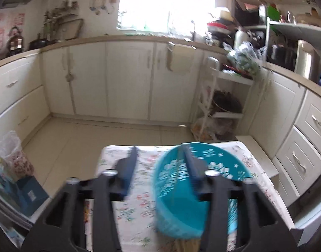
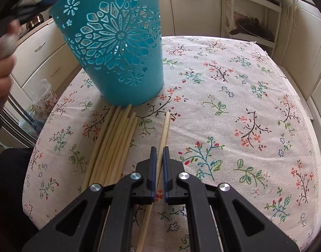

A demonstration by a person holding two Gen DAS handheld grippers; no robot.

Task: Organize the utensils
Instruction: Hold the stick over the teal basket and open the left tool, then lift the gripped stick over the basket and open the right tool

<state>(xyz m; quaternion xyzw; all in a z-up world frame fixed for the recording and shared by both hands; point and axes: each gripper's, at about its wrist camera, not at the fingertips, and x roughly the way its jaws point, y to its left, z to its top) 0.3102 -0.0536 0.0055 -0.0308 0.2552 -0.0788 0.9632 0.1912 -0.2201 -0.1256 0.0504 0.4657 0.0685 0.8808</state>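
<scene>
A teal cut-out holder (image 2: 116,48) stands tilted on the floral tablecloth (image 2: 234,109), its base resting on the far ends of a bundle of wooden chopsticks (image 2: 112,145). My right gripper (image 2: 159,150) is nearly shut around a single chopstick (image 2: 163,134) lying just right of the bundle. In the left wrist view my left gripper (image 1: 160,150) is open; its right finger (image 1: 192,166) reaches over the holder (image 1: 192,191), whose rim lies between the jaws. The left gripper also shows blurred behind the holder's top in the right wrist view.
The small table (image 1: 263,180) stands on a tiled kitchen floor with white cabinets (image 1: 110,79) around. A white shelf rack (image 1: 221,96) stands at the far right. A plastic bag (image 2: 45,98) and boxes sit left of the table.
</scene>
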